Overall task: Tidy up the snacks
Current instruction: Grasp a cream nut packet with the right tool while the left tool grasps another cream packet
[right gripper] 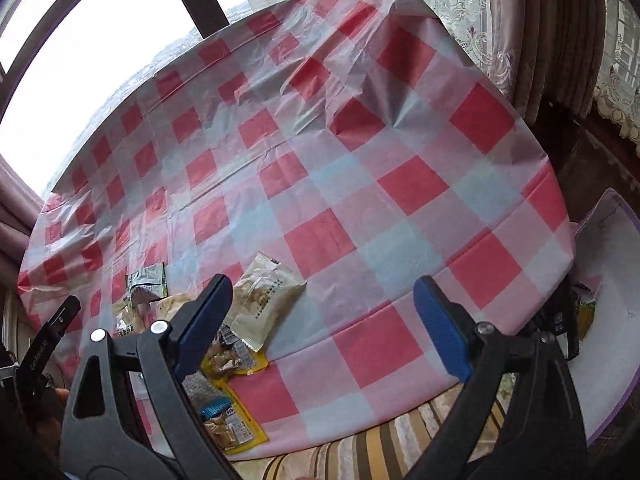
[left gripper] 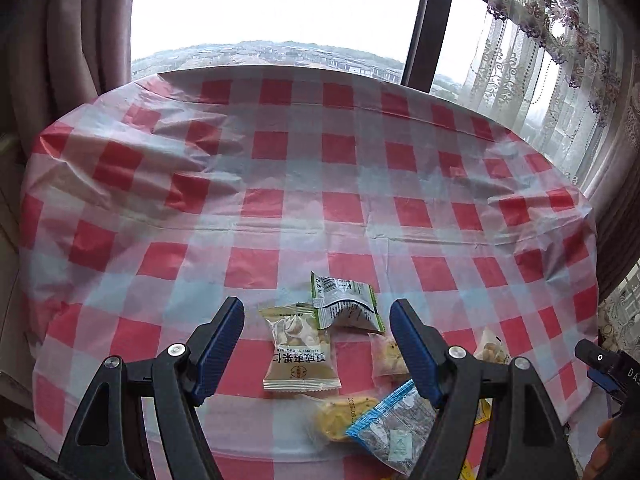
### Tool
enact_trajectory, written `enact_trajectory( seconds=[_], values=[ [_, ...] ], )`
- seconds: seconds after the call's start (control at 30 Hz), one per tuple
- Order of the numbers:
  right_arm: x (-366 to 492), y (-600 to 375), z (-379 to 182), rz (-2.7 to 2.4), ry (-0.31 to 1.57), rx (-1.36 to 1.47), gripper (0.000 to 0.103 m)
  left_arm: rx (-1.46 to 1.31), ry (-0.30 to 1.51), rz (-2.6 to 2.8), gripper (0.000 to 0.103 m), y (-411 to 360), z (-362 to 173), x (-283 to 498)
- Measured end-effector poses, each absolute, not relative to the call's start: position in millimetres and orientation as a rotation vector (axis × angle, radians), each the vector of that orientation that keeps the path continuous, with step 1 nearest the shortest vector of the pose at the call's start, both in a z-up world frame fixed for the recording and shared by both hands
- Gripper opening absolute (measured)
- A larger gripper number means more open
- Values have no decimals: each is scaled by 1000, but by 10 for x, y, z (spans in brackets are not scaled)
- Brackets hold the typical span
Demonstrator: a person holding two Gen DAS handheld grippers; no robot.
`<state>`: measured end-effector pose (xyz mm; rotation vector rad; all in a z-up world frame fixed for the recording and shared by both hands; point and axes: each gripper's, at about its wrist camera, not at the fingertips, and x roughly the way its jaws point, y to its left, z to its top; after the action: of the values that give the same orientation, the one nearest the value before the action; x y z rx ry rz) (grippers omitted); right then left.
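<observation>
Several snack packets lie in a loose heap near the front edge of the red-checked table. They include a beige packet, a green and silver packet, a yellow biscuit packet and a blue-edged clear packet. My left gripper hovers open over the heap and grips nothing. My right gripper is open and empty above the table's front right part, with a pale packet by its left finger. Yellow packets lie below that.
A white bin with a purple rim stands off the table's right edge with a packet inside. A striped cushion sits under the front edge. A window and curtains lie behind the table.
</observation>
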<state>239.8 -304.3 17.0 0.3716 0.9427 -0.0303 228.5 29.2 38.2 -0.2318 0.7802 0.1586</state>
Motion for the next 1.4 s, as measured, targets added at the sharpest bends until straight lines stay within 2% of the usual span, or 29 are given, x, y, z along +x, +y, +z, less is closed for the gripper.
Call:
enact_trajectory(
  seconds=[0.53, 1.03, 1.1, 1.17, 1.2, 1.37, 1.4],
  values=[
    [2910, -2319, -414, -114, 1142, 414, 93, -316, 942, 195, 76, 527, -294, 2421],
    [3049, -2029, -580, -130, 1152, 93, 93, -225, 1013, 200, 77, 363, -502, 2649],
    [3027, -2035, -579, -114, 1143, 79, 92, -174, 1009, 210, 73, 328, -516, 2645],
    [3001, -2046, -579, -90, 1134, 63, 88, -127, 996, 218, 58, 300, -517, 2627],
    [2976, -2064, -568, -84, 1130, 60, 85, -128, 993, 217, 56, 312, -510, 2621],
    [2880, -2227, -513, -42, 1117, 44, 59, -135, 981, 224, 50, 361, -503, 2573],
    [2859, -2258, -509, -26, 1114, 49, 58, -139, 978, 228, 50, 373, -502, 2555]
  ],
)
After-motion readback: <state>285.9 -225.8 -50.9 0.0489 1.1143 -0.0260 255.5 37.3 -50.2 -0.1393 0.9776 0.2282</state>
